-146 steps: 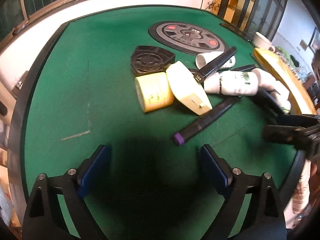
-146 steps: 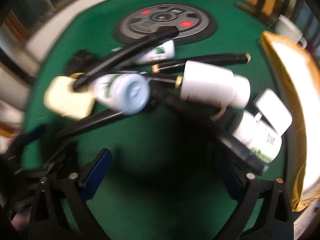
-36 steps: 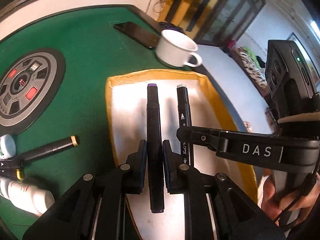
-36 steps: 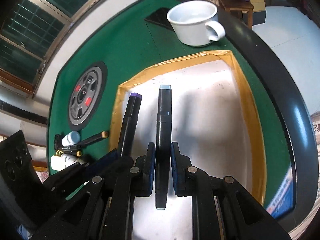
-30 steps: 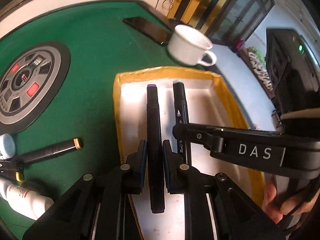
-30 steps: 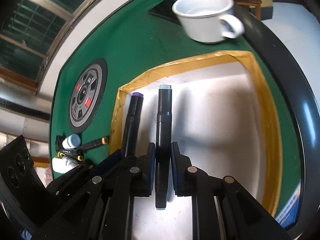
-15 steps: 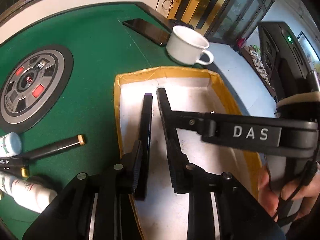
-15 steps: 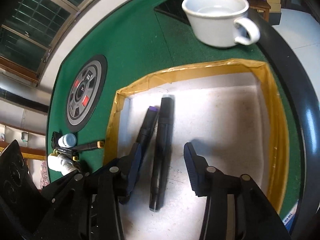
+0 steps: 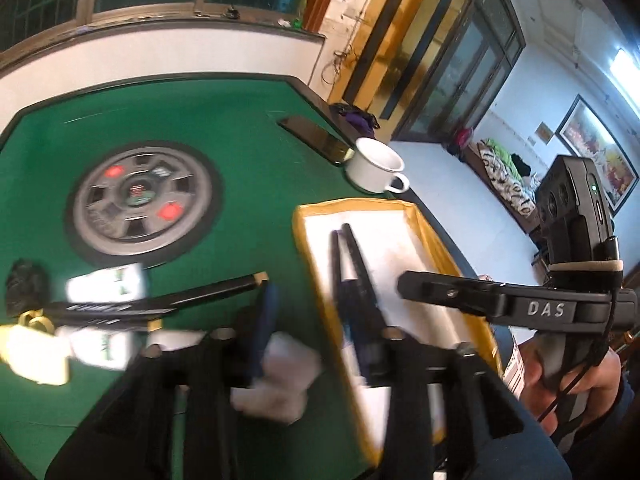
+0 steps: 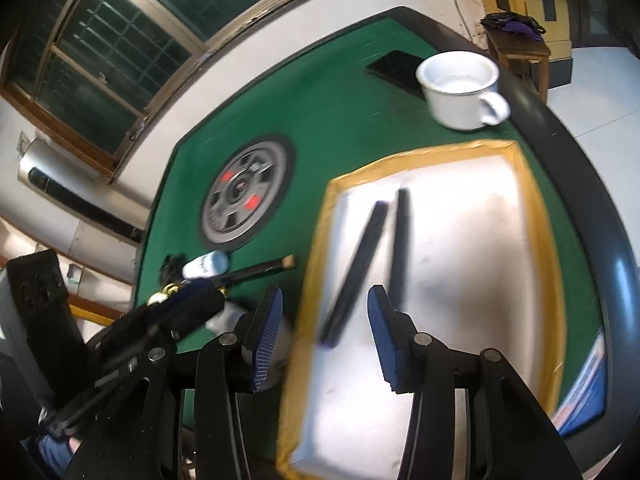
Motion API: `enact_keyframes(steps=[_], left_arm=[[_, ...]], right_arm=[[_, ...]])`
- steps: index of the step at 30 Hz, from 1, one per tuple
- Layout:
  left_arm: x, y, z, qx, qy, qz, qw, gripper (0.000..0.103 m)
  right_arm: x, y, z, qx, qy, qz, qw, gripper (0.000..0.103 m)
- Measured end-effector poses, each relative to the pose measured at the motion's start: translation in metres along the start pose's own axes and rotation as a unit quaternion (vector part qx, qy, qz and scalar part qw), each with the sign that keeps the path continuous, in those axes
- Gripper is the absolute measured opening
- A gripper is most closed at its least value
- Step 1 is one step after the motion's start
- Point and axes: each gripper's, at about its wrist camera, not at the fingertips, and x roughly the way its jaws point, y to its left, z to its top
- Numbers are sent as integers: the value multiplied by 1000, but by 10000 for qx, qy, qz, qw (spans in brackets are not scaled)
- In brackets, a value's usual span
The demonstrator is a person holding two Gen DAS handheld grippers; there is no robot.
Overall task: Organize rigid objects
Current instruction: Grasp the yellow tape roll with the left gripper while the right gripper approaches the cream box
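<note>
On the left of the green desk [image 10: 340, 120], white bottles [image 9: 104, 284] and a black marker with a tan cap [image 9: 168, 296] lie near the round grey panel [image 9: 140, 204]. The left gripper [image 9: 316, 324] has just been opening and stands spread, nothing between its pads. Further right, two black markers [image 10: 360, 256] lie side by side in the yellow-rimmed white tray [image 10: 536, 240]. The right gripper [image 10: 324, 332] stands spread above it, holding nothing. A white mug [image 10: 460, 88] sits beyond the tray.
</note>
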Motion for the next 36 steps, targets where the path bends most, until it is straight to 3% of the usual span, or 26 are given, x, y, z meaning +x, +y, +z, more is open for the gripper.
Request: enact_keyframes(steps=[4,7,11,15,19,24,29,34,36], left_arm=[[-43,63,-16,-230,-131,130,9996,44],[-68,116,-21,-422,-238,422,9979,44],[-65,214,-17,-890,240,759,9928,44],[-31,261,-17,-1143,722,657,9886,43],[-12,265,-32,-1177,990,386,9873,43],[-24,222,-68,-714,1389,-519,9864,43],[-43,215,-74,-416,1087,-329,9927,43],[-29,207,-71,-178,1564,-317,9870,45],[-46,215,-74,-229,1641,-298,9857,45]], right_arm=[[13,38,-18,-33,27,43,10000,40],[28,66,-30,-17,164,105,9998,40],[42,95,-47,-67,249,-33,9997,40],[55,114,-63,-18,358,-92,9993,40],[63,132,-76,-42,419,-159,9990,40],[70,147,-87,-56,490,-182,9986,40],[80,158,-94,-65,581,-201,9981,40],[89,168,-99,-103,631,-193,9978,40],[90,170,-100,-95,626,-215,9978,40]])
